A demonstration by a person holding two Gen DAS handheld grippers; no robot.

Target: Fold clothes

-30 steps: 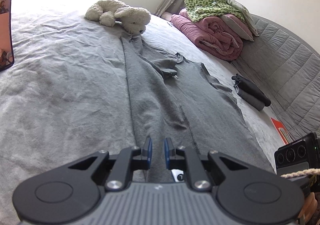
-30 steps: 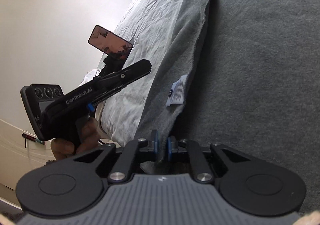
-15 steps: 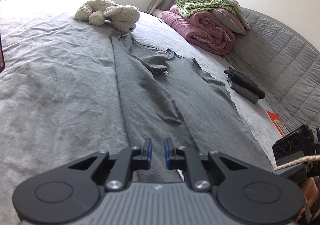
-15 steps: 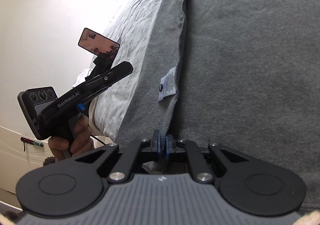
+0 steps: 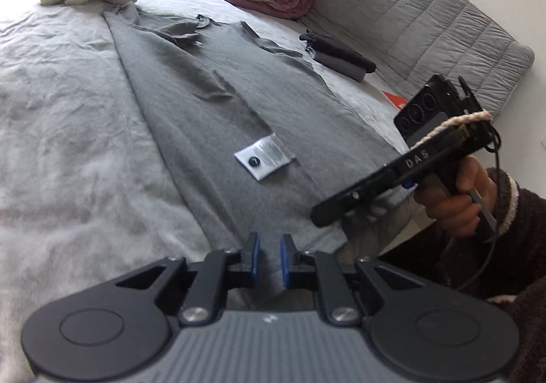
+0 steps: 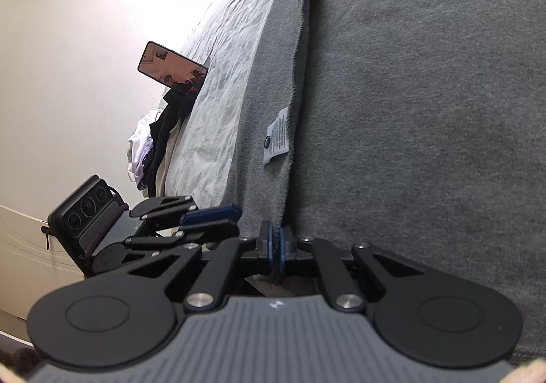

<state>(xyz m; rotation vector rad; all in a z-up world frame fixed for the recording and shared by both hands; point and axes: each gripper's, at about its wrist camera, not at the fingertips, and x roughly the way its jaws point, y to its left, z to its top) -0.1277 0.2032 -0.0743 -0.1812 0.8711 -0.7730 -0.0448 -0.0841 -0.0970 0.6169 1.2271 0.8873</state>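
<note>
— What is the grey garment (image 5: 211,100) made of?
— A matt, slightly fuzzy knit cloth is seen, with a smooth white printed label (image 5: 264,159) sewn at its seam.
— And the bed (image 5: 68,130)?
— It is covered by a pale, crinkled woven sheet; a quilted fabric headboard (image 5: 419,25) is seen along the far edge.
— The grippers?
— Matt black plastic is shown on the left gripper (image 5: 269,260) and right gripper (image 6: 275,248), with blue pads (image 5: 254,258) and shiny metal screws.

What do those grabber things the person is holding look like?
Both are black with ribbed grey tops. The left gripper has blue pads. The right gripper reads "DAS" and carries a beige cord and black cable. The sleeve is dark and fuzzy.
</note>
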